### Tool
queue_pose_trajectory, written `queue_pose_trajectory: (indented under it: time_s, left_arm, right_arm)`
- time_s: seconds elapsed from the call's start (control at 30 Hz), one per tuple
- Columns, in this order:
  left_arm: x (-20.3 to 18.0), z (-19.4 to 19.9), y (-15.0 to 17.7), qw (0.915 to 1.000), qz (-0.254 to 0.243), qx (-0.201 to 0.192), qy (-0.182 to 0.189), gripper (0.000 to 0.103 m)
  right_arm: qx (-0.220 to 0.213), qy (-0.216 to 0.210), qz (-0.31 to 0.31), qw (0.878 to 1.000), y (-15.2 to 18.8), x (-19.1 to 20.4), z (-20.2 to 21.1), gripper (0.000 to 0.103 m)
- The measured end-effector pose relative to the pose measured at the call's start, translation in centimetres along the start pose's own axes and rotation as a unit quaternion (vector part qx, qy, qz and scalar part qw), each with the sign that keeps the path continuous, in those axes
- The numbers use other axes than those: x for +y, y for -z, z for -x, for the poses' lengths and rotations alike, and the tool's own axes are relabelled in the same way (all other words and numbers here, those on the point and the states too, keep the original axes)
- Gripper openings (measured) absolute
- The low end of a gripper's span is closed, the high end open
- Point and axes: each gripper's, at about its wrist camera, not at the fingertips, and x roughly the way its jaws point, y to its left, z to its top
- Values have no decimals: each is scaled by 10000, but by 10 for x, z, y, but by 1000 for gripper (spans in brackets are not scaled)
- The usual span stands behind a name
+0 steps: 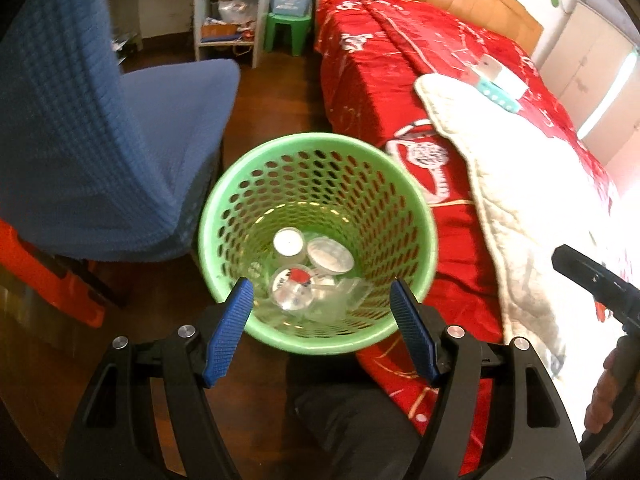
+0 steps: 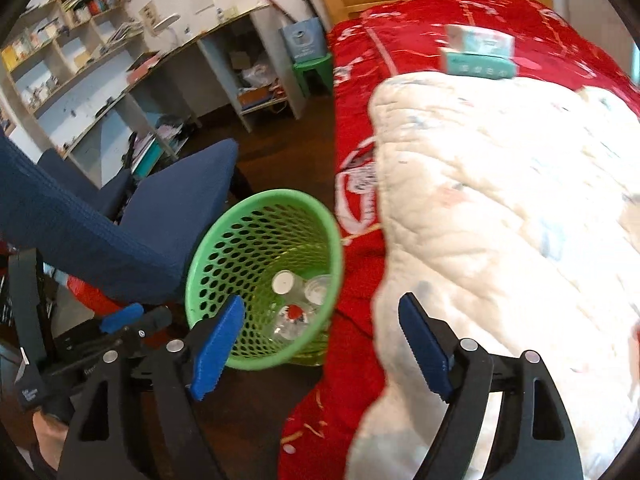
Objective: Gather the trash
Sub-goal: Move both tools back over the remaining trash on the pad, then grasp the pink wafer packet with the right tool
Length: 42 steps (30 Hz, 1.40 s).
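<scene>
A green perforated trash basket (image 1: 320,142) stands on the wooden floor between a blue chair and the bed; it also shows in the right wrist view (image 2: 208,248). Inside lie clear plastic bottles and cups (image 1: 316,276), one with a red cap (image 2: 295,311). My left gripper (image 1: 322,304) is open and empty, right above the basket's near rim. My right gripper (image 2: 322,320) is open and empty, held over the bed edge to the right of the basket. A teal and white box (image 2: 478,54) lies on the bed, also seen in the left wrist view (image 1: 500,82).
A bed with a red cover (image 1: 372,80) and a white quilt (image 2: 500,200) fills the right side. A blue chair (image 1: 100,120) stands left of the basket. A desk with shelves (image 2: 80,80) and a green stool (image 1: 288,32) stand at the back.
</scene>
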Motion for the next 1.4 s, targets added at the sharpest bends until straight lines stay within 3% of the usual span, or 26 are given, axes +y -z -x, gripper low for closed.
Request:
queue_pose_trajectory:
  time_s: [0.57, 1.03, 1.4]
  left_arm:
    - [-92, 2, 3, 9960, -801, 59, 382, 70]
    - [-147, -4, 8, 9907, -1223, 162, 579, 70]
    - [-180, -13, 9, 9863, -1502, 212, 645, 70]
  right_arm:
    - [-494, 1088, -1007, 9877, 34, -145, 91, 79]
    - [-699, 1943, -2173, 9540, 34, -292, 146, 79]
    - [-482, 2415, -2738, 9297, 22, -377, 140, 79]
